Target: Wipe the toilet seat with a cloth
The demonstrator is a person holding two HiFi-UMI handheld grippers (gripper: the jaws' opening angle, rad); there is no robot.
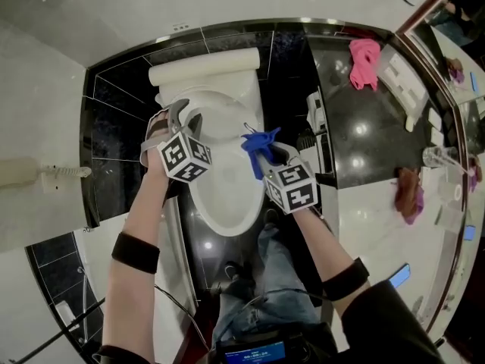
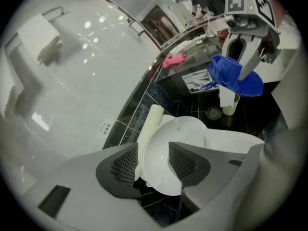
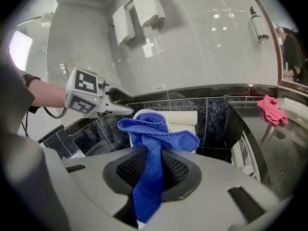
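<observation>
Over the right side of the white toilet seat (image 1: 227, 207), the right gripper (image 1: 261, 149) has its narrow jaws clamped on a blue cloth (image 1: 256, 144), which is bunched above the pads and hangs below them. Beside it, the left gripper (image 1: 180, 116) stands wide, its 2 jaws straddling the rim of the lid (image 2: 185, 131); whether they touch it is unclear.

Bathroom: white toilet (image 1: 227, 192) w/ tank (image 1: 204, 70) sitting against black wall tiles (image 1: 114, 135), towels (image 3: 148, 5) hanging on a rail up the pale wall, glossy dark table (image 1: 356, 150) alongside carrying a pink cloth (image 1: 365, 63).
</observation>
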